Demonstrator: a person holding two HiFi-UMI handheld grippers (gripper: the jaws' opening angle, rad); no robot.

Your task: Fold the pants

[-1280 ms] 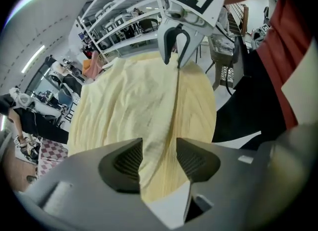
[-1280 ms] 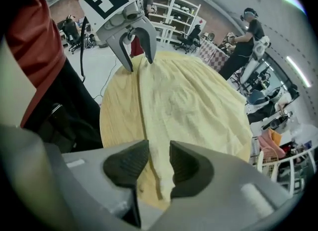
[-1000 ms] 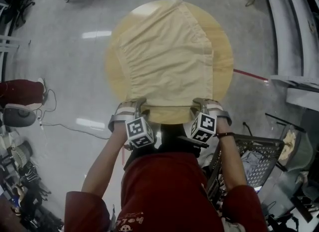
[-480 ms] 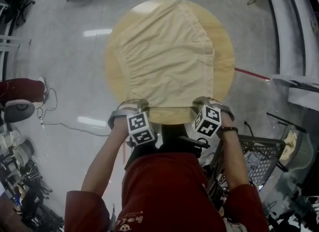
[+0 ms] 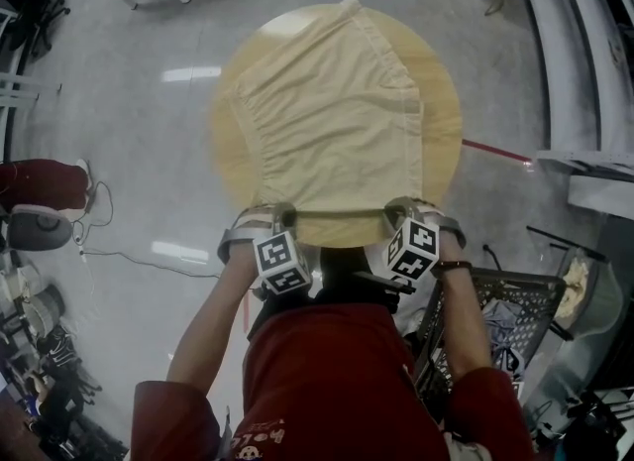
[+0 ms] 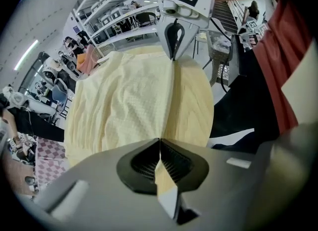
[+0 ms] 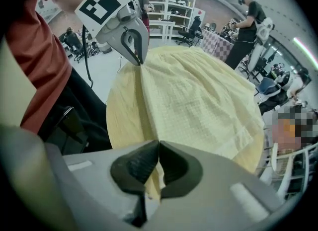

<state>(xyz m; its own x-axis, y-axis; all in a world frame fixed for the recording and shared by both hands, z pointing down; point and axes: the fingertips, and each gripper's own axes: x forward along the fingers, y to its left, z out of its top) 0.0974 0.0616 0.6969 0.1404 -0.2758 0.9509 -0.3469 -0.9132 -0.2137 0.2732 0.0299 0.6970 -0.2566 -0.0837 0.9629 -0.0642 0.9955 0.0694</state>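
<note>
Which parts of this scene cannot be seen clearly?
- Base of the table: head view, covered by its top and the pants.
- How much cloth left claw and right claw hold: gripper views, both just closed over it.
- Contents of the wire basket: head view, too dark.

My right gripper (image 7: 158, 143) has just closed its jaws on the pants (image 7: 198, 101) at 6 o'clock. The left gripper (image 7: 139, 60) pinches them at 11, over the tabletop (image 7: 120, 113).
</note>
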